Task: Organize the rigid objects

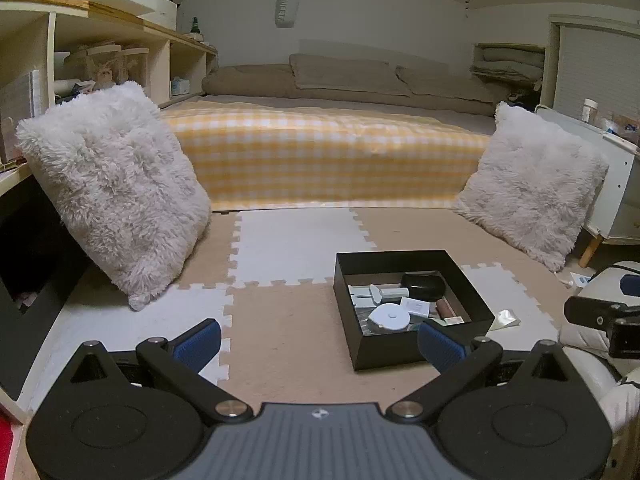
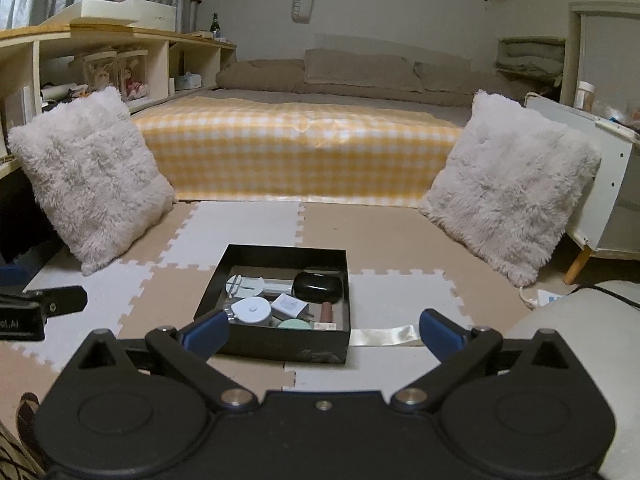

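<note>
A black open box (image 1: 384,354) (image 2: 280,346) sits on the foam floor mat. It holds several small rigid items: a black case (image 1: 423,285) (image 2: 318,286), a white round disc (image 1: 389,316) (image 2: 252,309), a white adapter (image 2: 289,305), a brown tube (image 1: 445,309) (image 2: 327,312) and a white tool (image 1: 370,294) (image 2: 245,285). My left gripper (image 1: 318,342) is open and empty, low over the mat, left of the box. My right gripper (image 2: 323,330) is open and empty, with the box's near wall between its fingers' line.
Two fluffy white cushions (image 1: 112,188) (image 2: 512,184) lean at the left and right. A bed with a yellow checked cover (image 1: 320,156) lies behind. A shelf unit (image 1: 100,48) stands left, a white cabinet (image 2: 600,184) right. A shiny strip (image 2: 386,336) lies beside the box.
</note>
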Demonstrator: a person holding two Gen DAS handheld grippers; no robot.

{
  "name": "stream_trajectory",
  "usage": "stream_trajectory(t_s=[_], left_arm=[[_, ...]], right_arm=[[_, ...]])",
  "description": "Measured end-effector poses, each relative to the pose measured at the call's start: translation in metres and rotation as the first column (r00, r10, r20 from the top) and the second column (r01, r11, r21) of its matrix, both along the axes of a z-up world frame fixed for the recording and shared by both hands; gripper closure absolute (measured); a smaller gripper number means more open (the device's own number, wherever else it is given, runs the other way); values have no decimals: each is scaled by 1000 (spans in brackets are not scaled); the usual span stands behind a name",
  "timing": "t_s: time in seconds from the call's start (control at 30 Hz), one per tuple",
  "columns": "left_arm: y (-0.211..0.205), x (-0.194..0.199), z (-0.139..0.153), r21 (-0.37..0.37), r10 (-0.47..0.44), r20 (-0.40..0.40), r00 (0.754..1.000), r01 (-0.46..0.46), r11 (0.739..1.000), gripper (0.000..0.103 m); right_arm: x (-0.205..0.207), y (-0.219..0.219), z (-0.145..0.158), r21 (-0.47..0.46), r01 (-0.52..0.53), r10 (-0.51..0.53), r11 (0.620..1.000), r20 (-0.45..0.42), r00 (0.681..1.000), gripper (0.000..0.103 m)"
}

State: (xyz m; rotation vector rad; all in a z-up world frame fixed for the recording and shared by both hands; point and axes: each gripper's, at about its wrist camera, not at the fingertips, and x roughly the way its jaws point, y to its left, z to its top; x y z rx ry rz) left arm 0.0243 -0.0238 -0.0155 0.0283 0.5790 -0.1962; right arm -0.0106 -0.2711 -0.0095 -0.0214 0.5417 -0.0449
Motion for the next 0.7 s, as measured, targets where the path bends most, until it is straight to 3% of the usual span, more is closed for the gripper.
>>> stream_trajectory(t_s=[0.7], left_arm=[[-3, -3, -3, 18, -7, 19, 1000, 6, 1000, 0]], right_arm=[[-4, -1, -3, 9, 7, -7, 1000, 10, 1000, 0]])
